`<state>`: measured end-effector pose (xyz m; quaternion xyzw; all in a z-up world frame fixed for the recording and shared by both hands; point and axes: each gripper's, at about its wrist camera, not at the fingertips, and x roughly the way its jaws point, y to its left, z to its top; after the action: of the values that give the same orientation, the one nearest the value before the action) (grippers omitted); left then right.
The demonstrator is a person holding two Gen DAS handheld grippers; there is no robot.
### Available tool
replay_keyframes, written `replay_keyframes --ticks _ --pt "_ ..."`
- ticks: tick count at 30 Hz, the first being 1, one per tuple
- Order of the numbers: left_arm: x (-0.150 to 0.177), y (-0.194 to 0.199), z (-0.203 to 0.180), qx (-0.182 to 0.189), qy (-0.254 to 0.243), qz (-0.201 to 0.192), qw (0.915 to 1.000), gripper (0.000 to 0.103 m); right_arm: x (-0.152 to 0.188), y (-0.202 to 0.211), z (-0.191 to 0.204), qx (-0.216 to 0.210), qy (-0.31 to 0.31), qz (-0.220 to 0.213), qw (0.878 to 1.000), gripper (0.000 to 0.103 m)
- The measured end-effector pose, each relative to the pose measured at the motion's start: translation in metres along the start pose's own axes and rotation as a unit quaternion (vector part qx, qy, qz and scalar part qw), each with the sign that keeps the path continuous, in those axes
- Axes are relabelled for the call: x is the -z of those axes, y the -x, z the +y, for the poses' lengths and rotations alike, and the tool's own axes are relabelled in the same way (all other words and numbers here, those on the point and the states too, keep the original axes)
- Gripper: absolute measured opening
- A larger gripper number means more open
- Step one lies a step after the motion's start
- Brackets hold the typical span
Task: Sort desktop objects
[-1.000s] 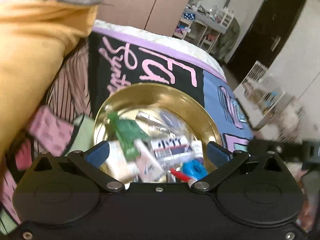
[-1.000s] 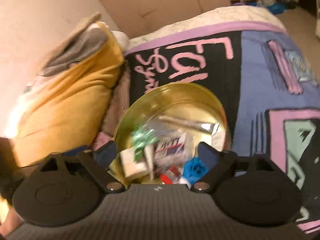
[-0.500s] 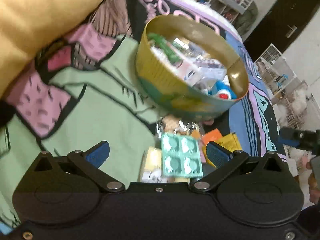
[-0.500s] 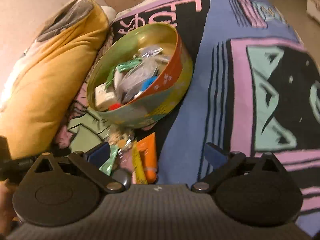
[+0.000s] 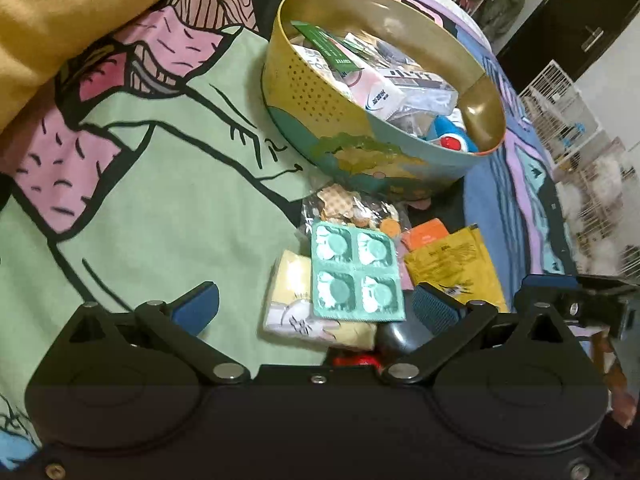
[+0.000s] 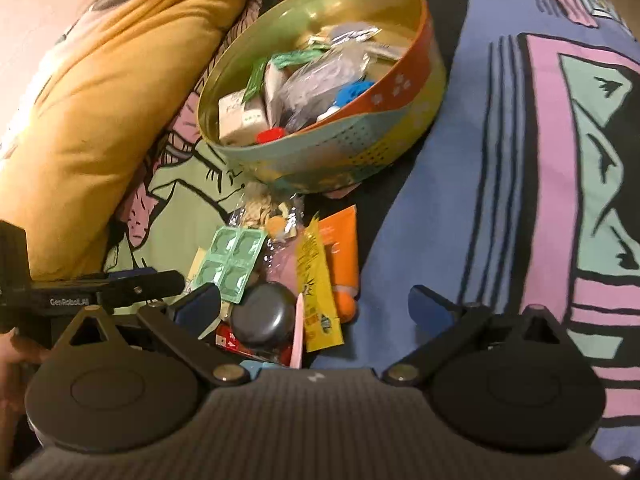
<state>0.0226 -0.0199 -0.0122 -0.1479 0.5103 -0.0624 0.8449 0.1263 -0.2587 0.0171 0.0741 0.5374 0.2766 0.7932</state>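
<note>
Both hand-held grippers hang tilted downward over a bed spread with a cartoon-print blanket [image 5: 168,184], and each stands wide open with nothing between its blue pads. The left hand-held gripper [image 5: 316,308] sits over the near end of a small heap of loose items, while the right hand-held gripper [image 6: 316,306], whose jaws have just finished opening, hovers over the same heap from the other side — the two tools are close together, each showing at the edge of the other's view. The heap lies on the blanket just in front of a round tin [image 5: 360,152] with a gold inside and a patterned outer wall. In the heap, a green four-cell blister pack [image 5: 356,276] rests partly on a pale yellow packet [image 5: 288,296]; beside it lie a yellow sachet [image 6: 318,292], an orange tube [image 6: 344,256], a clear bag of small snack-like pieces [image 5: 352,208] touching the foot of the tin, and a dark grey rounded case [image 6: 262,314] with something red under it. The tin itself is already well filled: a green sachet [image 5: 326,46], white boxes, clear wrappers and a blue-and-red item [image 5: 450,138] lie inside. A mustard-yellow pillow [image 6: 108,112] lies on the bed beside the tin.
</note>
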Motion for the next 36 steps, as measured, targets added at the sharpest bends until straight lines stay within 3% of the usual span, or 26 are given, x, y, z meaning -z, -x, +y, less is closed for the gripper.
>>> replay_keyframes --ticks 4,8,9,12,14,15,16,17,20,21,22,25,29,32,36 --pt "-0.007 -0.019 -0.009 -0.013 -0.04 -0.002 0.9991 0.103 0.005 -0.02 0.013 0.016 0.046 0.024 0.999 0.09" --pt "-0.008 -0.049 -0.013 -0.003 -0.06 0.038 0.9975 0.103 0.012 -0.034 0.012 0.03 0.051 0.046 0.997 0.081" --pt "-0.006 -0.055 -0.013 -0.007 -0.063 0.036 0.9973 0.103 0.013 -0.036 0.011 0.031 0.051 0.047 0.997 0.08" --pt "-0.006 -0.059 -0.009 -0.012 -0.036 0.018 0.9991 0.102 0.013 -0.039 0.006 0.029 0.041 0.053 0.997 0.064" --pt "-0.007 -0.059 -0.01 -0.02 -0.039 0.02 0.9988 0.095 0.013 -0.04 0.003 0.028 0.037 0.053 0.998 0.045" --pt "-0.007 -0.058 -0.012 -0.028 -0.054 0.018 0.998 0.086 0.013 -0.04 0.003 0.031 0.037 0.052 0.997 0.042" --pt "-0.005 -0.057 -0.014 -0.034 -0.066 0.014 0.9971 0.068 0.013 -0.04 0.001 0.029 0.033 0.052 0.998 0.04" --pt "-0.003 -0.055 -0.017 -0.046 -0.079 0.008 0.9957 0.067 0.013 -0.039 0.001 0.027 0.032 0.052 0.998 0.036" --pt "-0.001 -0.051 -0.022 -0.043 -0.093 0.008 0.9947 0.06 0.013 -0.035 0.001 0.026 0.034 0.042 0.998 0.033" --pt "-0.002 -0.048 -0.021 -0.04 -0.088 0.006 0.9953 0.053 0.013 -0.031 0.003 0.03 0.039 0.033 0.998 0.033" --pt "-0.005 -0.044 -0.02 -0.032 -0.078 0.004 0.9965 0.039 0.012 -0.029 0.003 0.029 0.041 0.029 0.998 0.033" --pt "-0.013 -0.025 -0.014 -0.017 -0.051 -0.008 0.9985 0.023 0.009 -0.018 -0.001 0.013 0.021 0.008 1.0 0.033" --pt "-0.01 -0.001 -0.006 0.008 -0.033 -0.019 0.9992 0.017 0.003 -0.003 -0.011 -0.007 -0.01 -0.021 1.0 0.032" --pt "-0.014 0.02 -0.007 0.029 -0.029 -0.04 0.9983 0.004 -0.001 0.009 -0.019 -0.036 -0.045 -0.042 0.997 0.032" --pt "-0.019 0.05 -0.012 0.058 -0.032 -0.077 0.9949 0.002 -0.005 0.023 -0.033 -0.088 -0.098 -0.065 0.989 0.031"
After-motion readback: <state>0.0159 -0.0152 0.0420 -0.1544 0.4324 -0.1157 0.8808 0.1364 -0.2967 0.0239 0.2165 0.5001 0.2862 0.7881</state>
